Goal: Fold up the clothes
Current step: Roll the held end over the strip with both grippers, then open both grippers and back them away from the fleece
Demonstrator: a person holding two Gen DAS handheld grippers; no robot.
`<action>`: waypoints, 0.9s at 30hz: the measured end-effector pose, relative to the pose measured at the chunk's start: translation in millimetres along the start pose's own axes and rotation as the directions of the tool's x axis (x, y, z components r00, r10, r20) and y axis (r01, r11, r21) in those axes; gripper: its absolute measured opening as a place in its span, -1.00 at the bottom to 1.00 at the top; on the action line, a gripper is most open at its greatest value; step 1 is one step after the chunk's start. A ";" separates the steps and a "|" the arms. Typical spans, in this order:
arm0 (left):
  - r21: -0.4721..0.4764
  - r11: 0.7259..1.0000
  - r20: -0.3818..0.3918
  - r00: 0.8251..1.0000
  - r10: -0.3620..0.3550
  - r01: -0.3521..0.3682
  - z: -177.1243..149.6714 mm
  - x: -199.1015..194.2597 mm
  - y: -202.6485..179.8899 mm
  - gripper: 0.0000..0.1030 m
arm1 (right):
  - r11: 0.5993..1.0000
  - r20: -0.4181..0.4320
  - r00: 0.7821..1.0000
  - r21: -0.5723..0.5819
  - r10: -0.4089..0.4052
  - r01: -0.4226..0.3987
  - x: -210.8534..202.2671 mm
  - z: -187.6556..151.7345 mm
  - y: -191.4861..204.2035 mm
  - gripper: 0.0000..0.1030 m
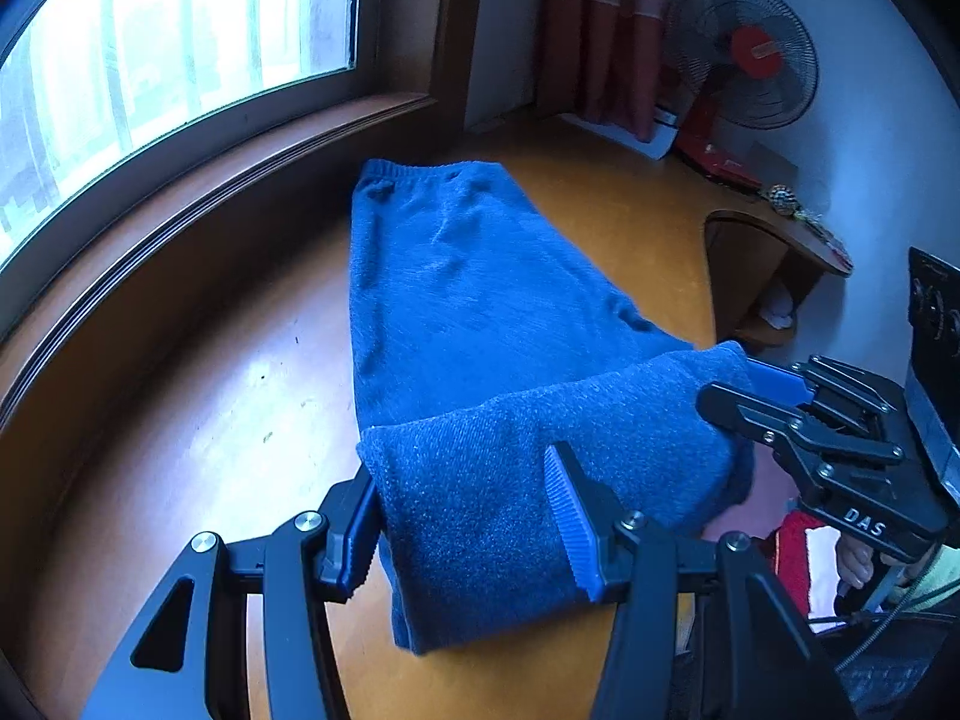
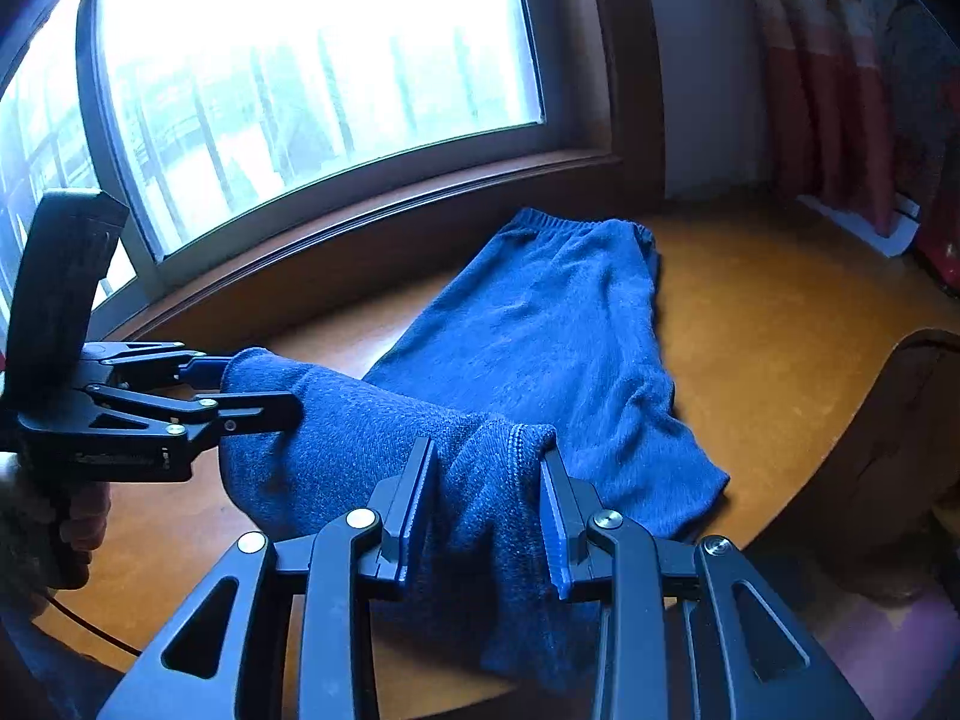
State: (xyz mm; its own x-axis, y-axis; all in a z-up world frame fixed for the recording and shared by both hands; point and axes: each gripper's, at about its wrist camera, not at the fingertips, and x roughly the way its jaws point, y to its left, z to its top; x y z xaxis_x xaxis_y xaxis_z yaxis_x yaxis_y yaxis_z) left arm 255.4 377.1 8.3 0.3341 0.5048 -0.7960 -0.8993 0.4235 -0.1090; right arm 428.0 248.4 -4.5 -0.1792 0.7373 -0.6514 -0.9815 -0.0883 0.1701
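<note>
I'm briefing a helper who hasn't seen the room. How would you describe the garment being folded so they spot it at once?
Start at the big window and drop to the orange-brown table beneath it. The blue knit garment lies lengthwise there, ribbed waistband toward the window corner, near end lifted by both grippers. It is the only cloth on the table.

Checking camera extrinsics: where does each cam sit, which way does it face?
Left wrist: on the left gripper, looking forward along its fingers over the blue garment toward the window; the right gripper and a hand on it show at right.
Right wrist: on the right gripper, facing the same window; the left gripper and a hand show at left.
Shared: garment, wooden table, window, red curtain, and each other's gripper.
</note>
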 end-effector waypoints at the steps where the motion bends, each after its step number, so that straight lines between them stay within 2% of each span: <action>1: -0.004 1.000 -0.006 1.000 0.006 -0.006 2.3 5.8 1.7 -0.05 | 1.000 -0.003 1.000 0.004 0.002 -0.002 3.0 0.8 -1.8 -0.38; 8: -0.020 0.999 -0.037 0.999 0.025 -0.025 11.5 37.7 9.7 -0.01 | 1.000 -0.034 0.999 0.018 -0.001 0.002 32.4 6.5 -16.7 -0.37; 12: -0.017 0.999 -0.052 0.998 0.046 -0.047 13.0 51.9 9.9 -0.01 | 0.999 -0.055 0.998 0.035 0.008 -0.006 47.8 5.6 -26.8 -0.28; 16: -0.018 0.997 -0.062 0.996 0.070 -0.071 13.4 58.1 9.8 0.05 | 0.998 -0.064 0.998 0.056 0.024 -0.020 56.4 4.3 -37.2 -0.11; 17: -0.021 0.997 -0.064 0.995 0.077 -0.079 13.6 59.4 10.5 0.14 | 0.998 -0.067 0.997 0.064 0.032 -0.028 58.8 3.7 -39.9 -0.09; 18: -0.025 0.995 -0.064 0.993 0.096 -0.098 13.8 60.8 11.4 0.32 | 0.997 -0.072 0.997 0.072 0.041 -0.036 61.1 3.1 -42.4 -0.09; 20: -0.035 0.991 -0.062 0.990 0.127 -0.129 13.5 63.0 13.8 0.46 | 0.994 -0.086 0.994 0.093 0.062 -0.054 67.0 1.3 -48.0 -0.06; 27: -0.099 0.982 -0.080 0.985 0.151 -0.158 12.3 70.4 20.2 0.64 | 0.966 -0.107 0.978 0.205 0.181 -0.157 84.6 -5.1 -76.2 0.10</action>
State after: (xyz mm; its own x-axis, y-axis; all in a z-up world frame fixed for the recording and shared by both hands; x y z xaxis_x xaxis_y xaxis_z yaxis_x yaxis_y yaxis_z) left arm 264.2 430.5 -42.6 0.1712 0.5008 -0.8484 -0.9644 0.2614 -0.0403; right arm 487.3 314.1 -76.3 -0.3605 0.6334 -0.6847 -0.9062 -0.0641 0.4179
